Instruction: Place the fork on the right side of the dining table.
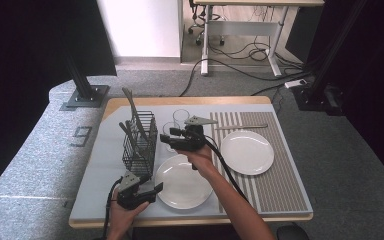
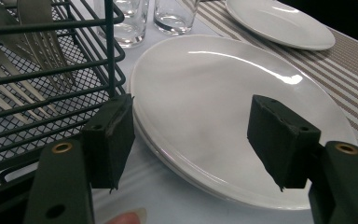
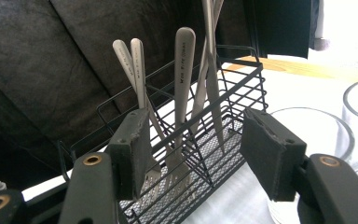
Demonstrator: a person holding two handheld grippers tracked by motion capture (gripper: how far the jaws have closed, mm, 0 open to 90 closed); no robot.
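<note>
**Right now: two open grippers by the cutlery basket**

The black wire basket (image 1: pixel 140 142) stands on the table (image 1: pixel 95 165) with forks (image 3: pixel 182 93) poking up out of it. The right gripper (image 1: pixel 166 139) hangs just beside the basket, pointing at it, jaws wide apart and holding nothing. The left gripper (image 1: pixel 155 189) sits near the basket's front corner, jaws wide too, empty, over the rim of a white plate (image 2: pixel 223 107). Two glasses (image 2: pixel 172 16) stand behind the basket.
</note>
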